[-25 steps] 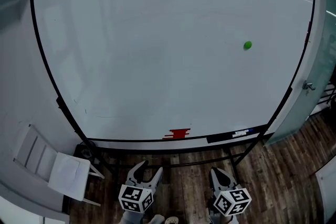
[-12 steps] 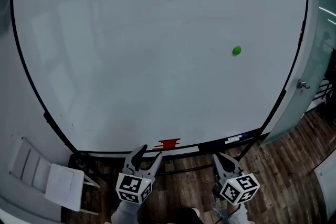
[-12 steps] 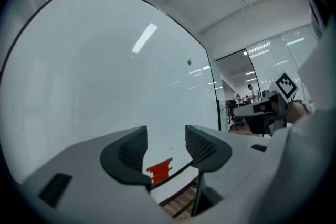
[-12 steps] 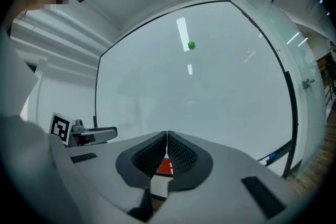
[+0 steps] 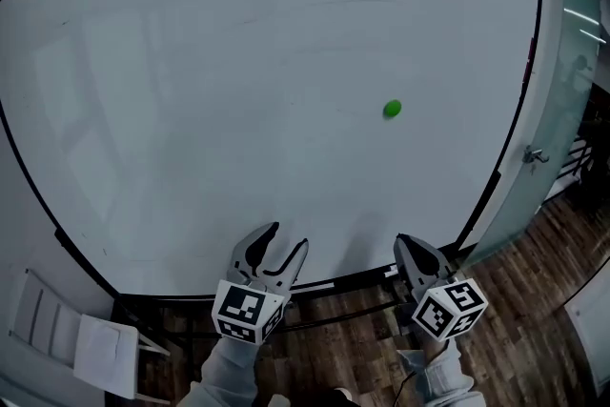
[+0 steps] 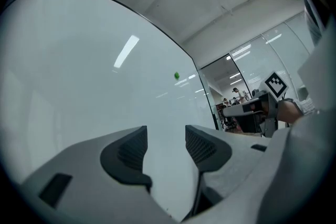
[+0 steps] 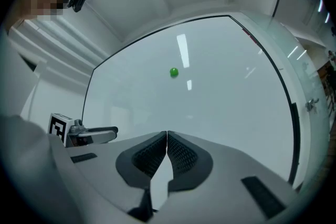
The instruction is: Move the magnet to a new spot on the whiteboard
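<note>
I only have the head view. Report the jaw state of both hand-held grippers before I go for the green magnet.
Observer: The left hand-held gripper has its jaws apart, nothing between them.
Operator: Now the right one.
Observer: The right hand-held gripper has its jaws together, empty.
Operator: Say where the magnet sits for it.
Observer: In the right gripper view the magnet is ahead, above the jaws, on the whiteboard, apart from them.
</note>
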A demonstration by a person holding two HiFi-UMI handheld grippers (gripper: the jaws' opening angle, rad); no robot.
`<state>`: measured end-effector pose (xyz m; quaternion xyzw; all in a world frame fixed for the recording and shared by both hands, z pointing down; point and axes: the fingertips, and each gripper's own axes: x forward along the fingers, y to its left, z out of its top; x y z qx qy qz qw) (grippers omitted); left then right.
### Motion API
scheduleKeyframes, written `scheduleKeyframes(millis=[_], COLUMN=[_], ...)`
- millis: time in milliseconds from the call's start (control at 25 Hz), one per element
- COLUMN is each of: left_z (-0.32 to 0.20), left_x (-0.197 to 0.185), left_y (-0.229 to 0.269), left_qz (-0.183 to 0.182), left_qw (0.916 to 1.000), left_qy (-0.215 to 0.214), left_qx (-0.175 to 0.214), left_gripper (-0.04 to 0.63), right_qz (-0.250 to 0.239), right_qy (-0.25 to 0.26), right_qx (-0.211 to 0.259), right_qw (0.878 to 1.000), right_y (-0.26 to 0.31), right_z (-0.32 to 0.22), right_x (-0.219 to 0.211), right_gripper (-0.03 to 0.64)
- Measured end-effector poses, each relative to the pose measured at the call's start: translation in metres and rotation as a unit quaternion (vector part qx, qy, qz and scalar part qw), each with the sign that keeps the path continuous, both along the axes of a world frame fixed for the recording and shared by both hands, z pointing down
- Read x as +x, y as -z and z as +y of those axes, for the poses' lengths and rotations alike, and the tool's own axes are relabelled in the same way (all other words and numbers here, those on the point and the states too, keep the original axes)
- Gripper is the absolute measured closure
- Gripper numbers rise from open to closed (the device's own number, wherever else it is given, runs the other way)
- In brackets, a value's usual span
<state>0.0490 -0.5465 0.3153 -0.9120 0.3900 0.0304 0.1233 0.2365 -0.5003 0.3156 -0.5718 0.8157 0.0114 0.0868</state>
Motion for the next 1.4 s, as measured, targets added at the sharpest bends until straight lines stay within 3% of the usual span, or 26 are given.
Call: scheduleKeyframes(millis=[320, 720, 1080, 1400], left_z=[-0.015, -0.029, -0.042, -0.05], left_x=[0.067, 0.131, 0.173, 0.181], left_y=[0.064, 0.126, 0.173, 0.179], left_qz=[-0.031, -0.067, -0.115, -0.138], left_qw=[0.997, 0.9858, 0.9585, 0.9414], left_qy=[-0.012, 0.029, 0.113, 0.159], left_qx=[0.07, 0.151, 0.235, 0.264], left_gripper=[0.372, 0.373, 0.373, 0.379], right_qz=[0.011, 0.018, 0.044, 0.048], right_qy=[-0.02, -0.028, -0.015, -0.01], right_qx=[0.039, 0.075, 0.106, 0.103], right_qw=[0.999, 0.997, 0.993, 0.993], right_y=[0.04, 0.081, 0.114, 0.108], right_z=[-0.017, -0.032, -0.039, -0.043], right_x=[0.051, 0.095, 0.11, 0.118], right_gripper=[0.589, 0.589, 0.589, 0.589])
